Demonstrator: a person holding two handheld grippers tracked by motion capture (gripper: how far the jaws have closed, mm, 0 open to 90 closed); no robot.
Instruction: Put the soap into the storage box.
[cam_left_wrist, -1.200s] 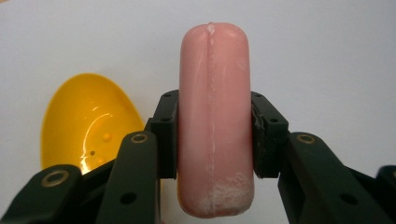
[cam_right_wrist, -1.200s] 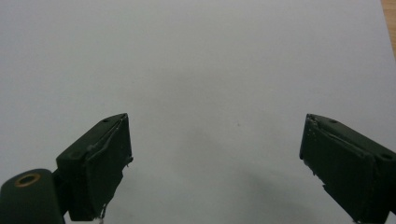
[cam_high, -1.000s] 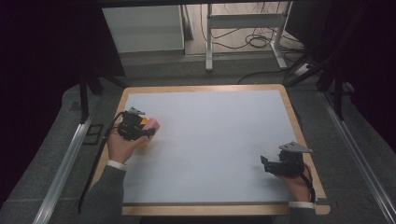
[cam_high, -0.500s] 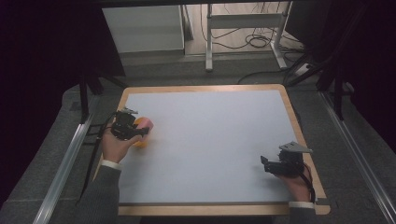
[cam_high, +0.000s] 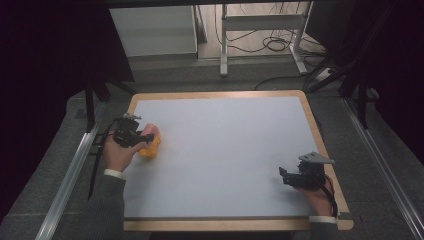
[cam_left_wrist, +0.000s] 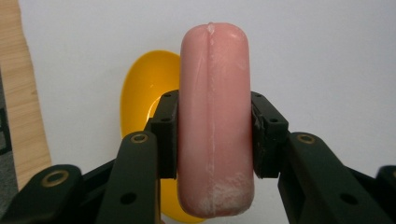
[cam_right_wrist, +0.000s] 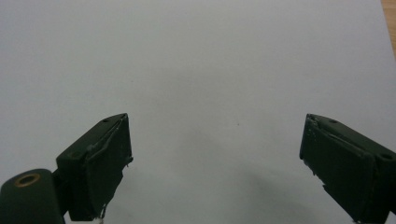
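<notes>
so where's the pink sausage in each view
High view: the pink sausage is at the table's left edge, in the left gripper.
Left gripper view: centre frame, upright, clamped between the jaws.
Right gripper view: only open jaws over the white tabletop.
Shared landmark: the yellow bowl beside it.

The left gripper has its two black jaws pressed against the sides of a pink sausage standing on end. Behind it, a yellow bowl lies on the white counter, whose wooden edge runs down the left.
</notes>
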